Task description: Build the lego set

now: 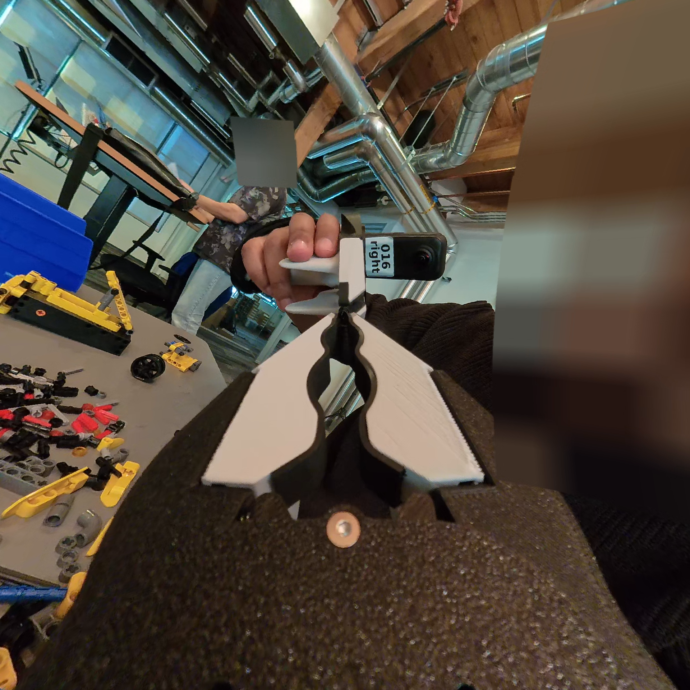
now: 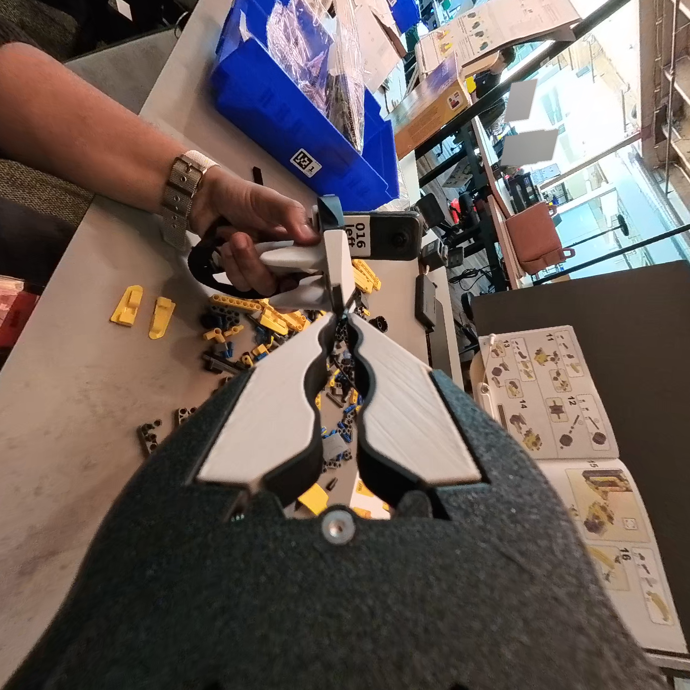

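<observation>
My left gripper [image 1: 343, 317] is shut, its white fingers meeting at the tips on a small black piece [image 1: 344, 313]. My right gripper [image 1: 346, 300] faces it tip to tip, held by a hand [image 1: 295, 257]. In the right wrist view my right gripper [image 2: 341, 317] is shut too, touching the same small dark piece [image 2: 346, 308]. The left gripper [image 2: 336, 298] is right in front of it, held by a hand with a wristwatch [image 2: 186, 194]. Both are raised above a grey table [image 2: 74, 373] strewn with building-kit parts. How the piece is gripped is hidden.
A pile of red, black, grey and yellow parts [image 1: 56, 422], a black wheel [image 1: 147, 367] and a yellow-black assembly [image 1: 67, 310] lie on the table. A blue bin [image 2: 298, 112], two yellow panels [image 2: 143, 313] and an open instruction booklet [image 2: 552, 392] are nearby. A person [image 1: 231, 224] stands behind. Both grippers' tips are close together, under 4 cm apart.
</observation>
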Demonstrator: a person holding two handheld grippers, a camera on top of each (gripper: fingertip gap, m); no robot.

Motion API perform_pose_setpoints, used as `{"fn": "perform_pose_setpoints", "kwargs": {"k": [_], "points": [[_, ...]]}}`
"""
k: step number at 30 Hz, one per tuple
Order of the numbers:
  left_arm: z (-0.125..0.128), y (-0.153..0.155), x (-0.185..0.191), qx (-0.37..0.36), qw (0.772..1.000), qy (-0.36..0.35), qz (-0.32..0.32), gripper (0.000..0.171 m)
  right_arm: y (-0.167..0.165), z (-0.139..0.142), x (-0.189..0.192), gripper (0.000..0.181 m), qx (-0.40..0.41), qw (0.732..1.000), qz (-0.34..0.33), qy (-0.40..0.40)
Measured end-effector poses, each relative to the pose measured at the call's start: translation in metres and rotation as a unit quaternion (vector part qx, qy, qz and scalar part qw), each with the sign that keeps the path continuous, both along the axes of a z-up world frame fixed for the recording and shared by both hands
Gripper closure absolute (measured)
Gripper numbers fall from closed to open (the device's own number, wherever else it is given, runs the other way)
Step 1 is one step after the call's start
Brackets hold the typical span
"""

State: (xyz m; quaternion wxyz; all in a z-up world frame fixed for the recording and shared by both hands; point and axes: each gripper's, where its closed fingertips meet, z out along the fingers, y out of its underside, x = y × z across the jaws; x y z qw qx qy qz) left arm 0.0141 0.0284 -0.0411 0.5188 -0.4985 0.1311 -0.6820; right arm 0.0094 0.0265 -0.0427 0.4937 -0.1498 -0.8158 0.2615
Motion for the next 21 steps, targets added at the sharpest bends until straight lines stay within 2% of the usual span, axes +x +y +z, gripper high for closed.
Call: {"fn": "perform_pose_setpoints", "kwargs": {"k": [9, 12, 14, 17, 19, 21], "points": [[-0.002, 0.0, 0.003, 0.005, 1.0, 0.014, 0.004, 0.168, -0.001, 0.0, 0.001, 0.177, 0.001, 1.0, -0.002, -0.019], [-0.005, 0.005, 0.003, 0.006, 0.999, 0.032, 0.031, 0.165, 0.002, -0.002, 0.001, 0.177, -0.018, 0.998, -0.017, -0.054], [-0.01, 0.016, -0.005, -0.011, 0.996, 0.043, 0.075, 0.156, 0.009, -0.006, 0.0, 0.177, -0.036, 0.996, -0.034, -0.074], [-0.034, 0.044, -0.033, -0.074, 0.973, 0.092, 0.197, 0.156, 0.021, -0.028, -0.002, 0.179, -0.08, 0.985, -0.07, -0.136], [-0.052, 0.054, -0.051, -0.124, 0.953, 0.121, 0.249, 0.157, 0.026, -0.061, 0.002, 0.178, -0.104, 0.966, -0.095, -0.216], [-0.057, 0.056, -0.062, -0.14, 0.943, 0.125, 0.276, 0.159, 0.028, -0.101, 0.014, 0.177, -0.094, 0.938, -0.117, -0.312]]}}
